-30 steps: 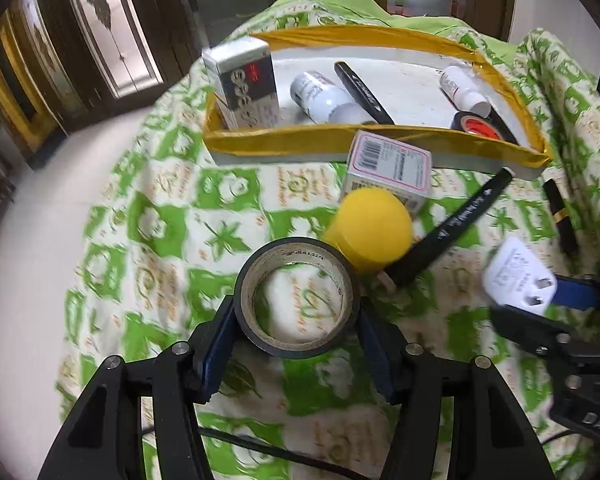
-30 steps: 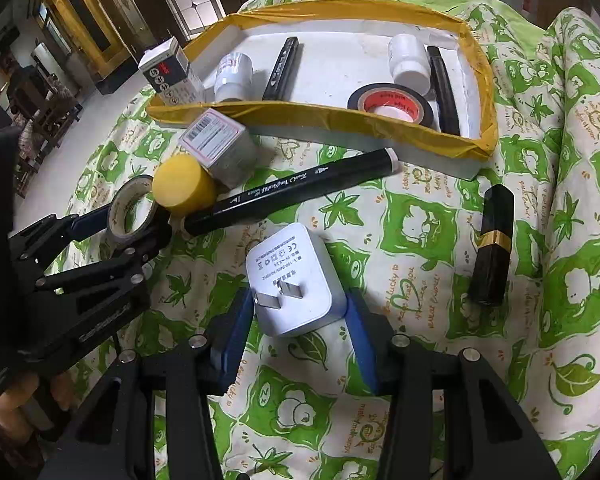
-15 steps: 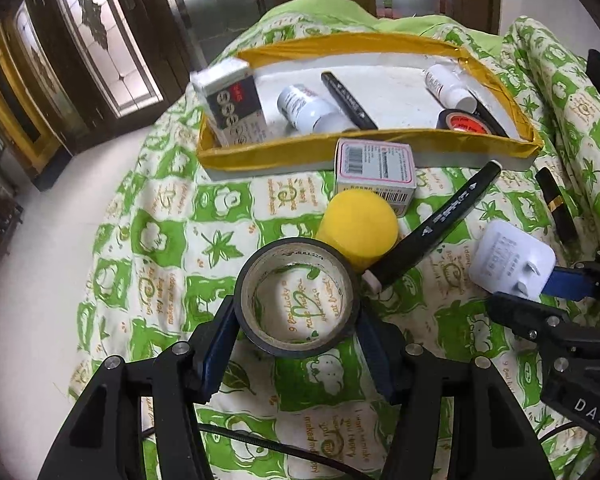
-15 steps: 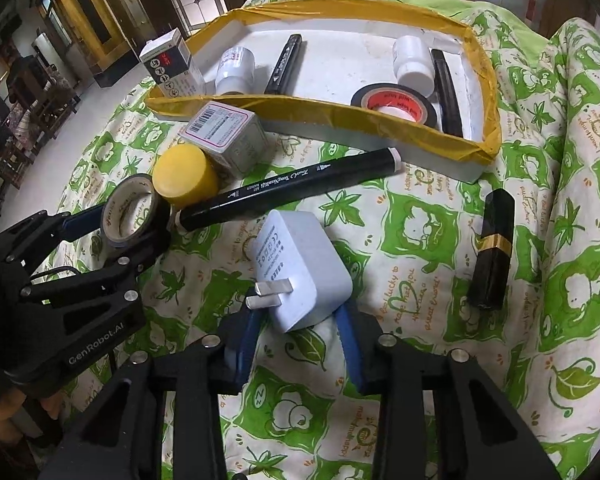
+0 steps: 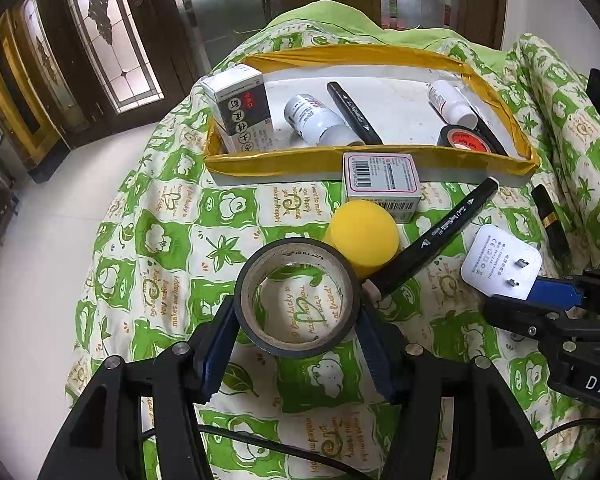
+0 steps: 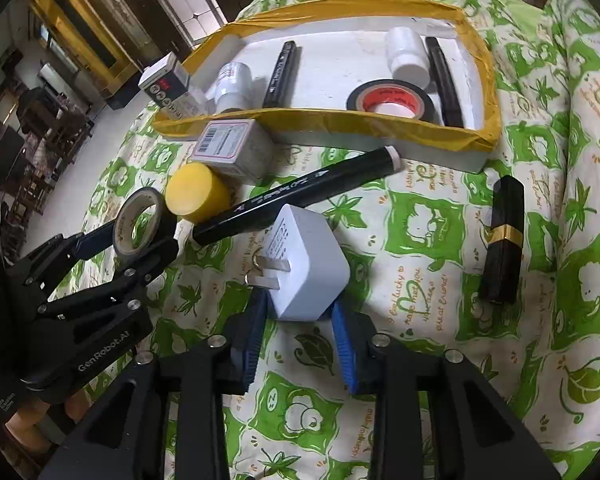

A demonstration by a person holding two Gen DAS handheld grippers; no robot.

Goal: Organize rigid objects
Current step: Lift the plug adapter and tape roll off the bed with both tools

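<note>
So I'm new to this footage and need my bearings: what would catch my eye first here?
Probably the two loaded tongs: the left tongs grip a black tape roll at its sides, and the right tongs hold a white plug adapter, prongs facing the camera. Behind them, on the green patterned cloth, the yellow-rimmed tray already holds several items, and a bright yellow cylinder lies just before it.

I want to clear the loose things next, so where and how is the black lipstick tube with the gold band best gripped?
Probably across the middle of the lipstick tube, near its gold band, one finger on each long side. It lies flat on the cloth with bare cloth along both sides, so come down from above with the right tool once that has put down the white charger.
</note>
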